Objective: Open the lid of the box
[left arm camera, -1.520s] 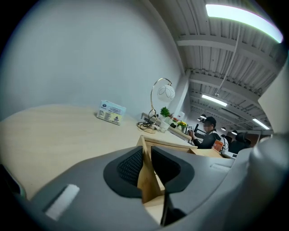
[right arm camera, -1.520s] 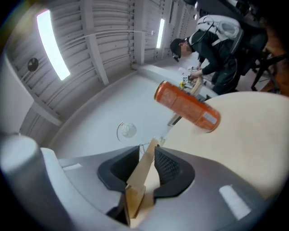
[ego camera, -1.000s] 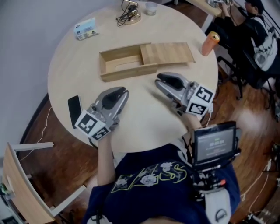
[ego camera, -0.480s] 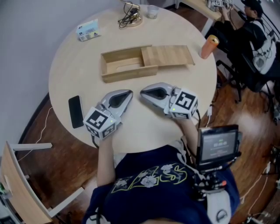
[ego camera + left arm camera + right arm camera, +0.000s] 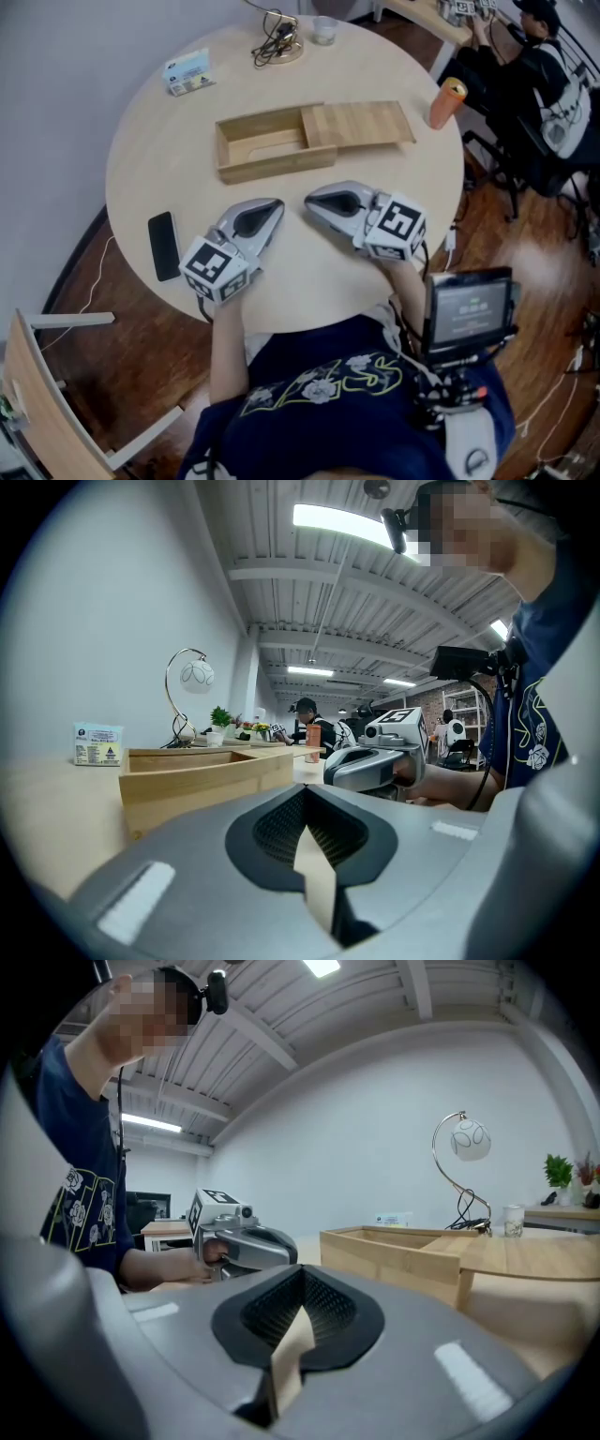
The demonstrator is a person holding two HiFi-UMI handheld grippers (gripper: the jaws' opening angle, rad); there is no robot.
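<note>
Both tongs rest low on the near half of the round wooden desk [image 5: 141,169], tips turned toward each other and a little apart. The left tongs [image 5: 275,203] point up and to the right; the right tongs [image 5: 309,198] point left. In the left gripper view the left tongs' jaws stand together, with only a thin tan sliver showing at the seam of the dark ribbed pads and nothing held. In the right gripper view the right tongs' jaws look the same, together and empty. Each of these two views also shows the other tongs held in a hand beside it.

The wooden box [image 5: 267,148] lies beyond both tongs, well apart from them, across the middle of the desk. Its flat sliding lid [image 5: 361,124] is drawn out to the right, so the left part of the box is uncovered and its bare inside shows. The lid still overlaps the right part of the box and juts past that end.

An orange can [image 5: 446,103] stands near the right rim of the desk, just beyond the lid's far end. A black phone [image 5: 164,246] lies flat at the left, near the left tongs' marker cube. At the far edge there are a small printed card [image 5: 190,72], a lamp base with coiled cables [image 5: 277,42] and a clear glass cup [image 5: 324,30]. A person [image 5: 534,70] sits at another desk to the upper right.
</note>
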